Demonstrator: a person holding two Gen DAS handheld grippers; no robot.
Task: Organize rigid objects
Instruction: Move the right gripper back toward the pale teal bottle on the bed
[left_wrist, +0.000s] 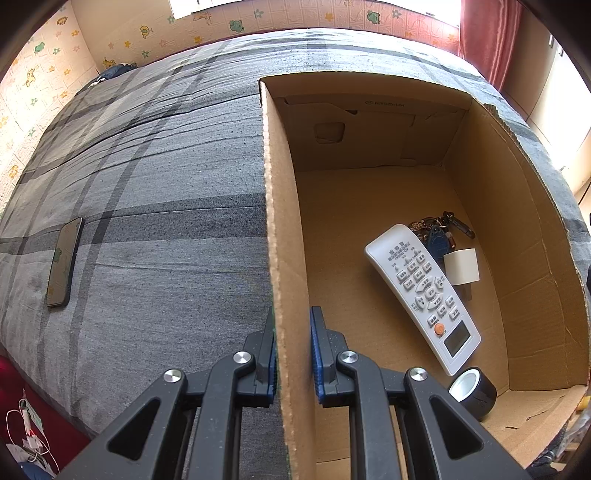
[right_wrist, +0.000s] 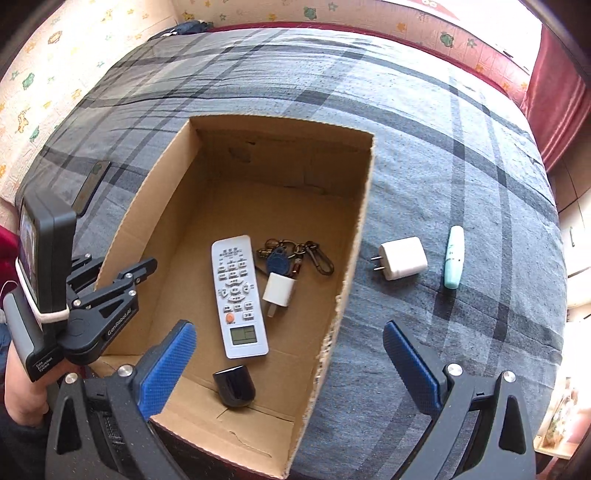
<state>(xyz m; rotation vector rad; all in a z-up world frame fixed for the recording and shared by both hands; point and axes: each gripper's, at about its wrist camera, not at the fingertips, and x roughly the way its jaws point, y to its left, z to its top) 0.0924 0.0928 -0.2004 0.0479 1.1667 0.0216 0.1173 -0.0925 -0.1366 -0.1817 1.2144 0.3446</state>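
Clamped on the near wall of the open brown cardboard box (left_wrist: 284, 258), the left gripper (left_wrist: 293, 354) shows at the bottom centre of the left wrist view, one blue pad inside and one outside the wall; this grip probably steadies the box while items go in. Lower right, on the box floor, a white rectangular remote control (left_wrist: 424, 295) lies slanted beside a bunch of keys with a blue fob (left_wrist: 439, 232), a small white plug adapter (left_wrist: 461, 266) and a black roll of tape (left_wrist: 472, 391). A dark flat phone (left_wrist: 63, 262) rests on the grey checked bedspread (left_wrist: 166, 221) at centre left.

From the right wrist view, the right gripper (right_wrist: 290, 365) fills the bottom edge, its blue pads spread wide and holding nothing, above the box's lower right corner. Right of centre, still outside on the bedspread, lie a white charger cube with two prongs (right_wrist: 402, 258) and a pale green tube (right_wrist: 453, 256), likely next to be collected.
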